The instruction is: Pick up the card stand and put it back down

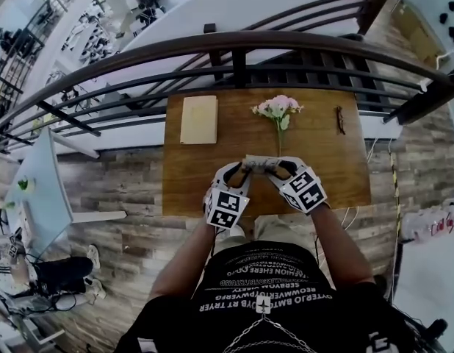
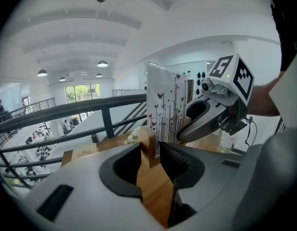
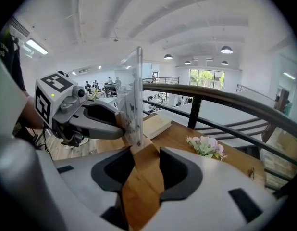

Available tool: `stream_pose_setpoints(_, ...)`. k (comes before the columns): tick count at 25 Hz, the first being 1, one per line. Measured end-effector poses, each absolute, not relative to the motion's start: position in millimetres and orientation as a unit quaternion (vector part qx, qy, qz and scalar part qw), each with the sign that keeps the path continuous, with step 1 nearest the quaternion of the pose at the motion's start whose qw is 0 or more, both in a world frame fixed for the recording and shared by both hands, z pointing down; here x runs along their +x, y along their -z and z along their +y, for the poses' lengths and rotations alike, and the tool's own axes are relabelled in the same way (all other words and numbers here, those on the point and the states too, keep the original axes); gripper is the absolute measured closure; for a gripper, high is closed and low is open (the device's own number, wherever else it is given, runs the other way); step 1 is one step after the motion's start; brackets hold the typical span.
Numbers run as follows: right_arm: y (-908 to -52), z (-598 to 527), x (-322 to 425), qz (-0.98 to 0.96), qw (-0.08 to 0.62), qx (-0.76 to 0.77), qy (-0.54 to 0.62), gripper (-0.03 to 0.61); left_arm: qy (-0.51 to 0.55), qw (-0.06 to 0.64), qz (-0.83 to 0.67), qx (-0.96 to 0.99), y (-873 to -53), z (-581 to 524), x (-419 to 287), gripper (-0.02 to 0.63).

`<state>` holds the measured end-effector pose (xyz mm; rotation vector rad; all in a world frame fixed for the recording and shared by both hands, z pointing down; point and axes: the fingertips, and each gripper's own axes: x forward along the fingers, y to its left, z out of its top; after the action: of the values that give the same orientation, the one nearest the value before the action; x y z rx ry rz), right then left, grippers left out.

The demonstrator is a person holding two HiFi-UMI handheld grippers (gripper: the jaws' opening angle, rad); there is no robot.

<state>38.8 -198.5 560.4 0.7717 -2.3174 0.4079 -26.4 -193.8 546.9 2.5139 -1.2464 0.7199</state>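
The card stand (image 1: 261,162) is a wooden base block holding a clear upright panel with a butterfly-print card (image 2: 163,107). It sits between both grippers near the front edge of the wooden table (image 1: 190,175). My left gripper (image 1: 244,168) clamps one end of the base (image 2: 148,150). My right gripper (image 1: 280,168) clamps the other end (image 3: 139,153). Each gripper view shows the opposite gripper beyond the panel (image 3: 131,105): the right gripper (image 2: 211,114) and the left gripper (image 3: 91,117). I cannot tell whether the base touches the table.
A cream book (image 1: 199,119) lies at the table's far left, and a sprig of pink flowers (image 1: 278,109) lies at the far middle. A small dark object (image 1: 340,120) is at the far right. A dark metal railing (image 1: 234,50) runs behind the table, with a drop beyond it.
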Motion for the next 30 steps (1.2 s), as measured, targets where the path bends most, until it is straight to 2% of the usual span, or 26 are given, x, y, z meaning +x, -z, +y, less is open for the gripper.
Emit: stream_pose_setpoints(30, -446, -212, 33, -0.9, 0.284, 0.303, -0.13, 0.405, -0.205, 0.103, -0.434, 0.871, -431, -203, -34, 0.476)
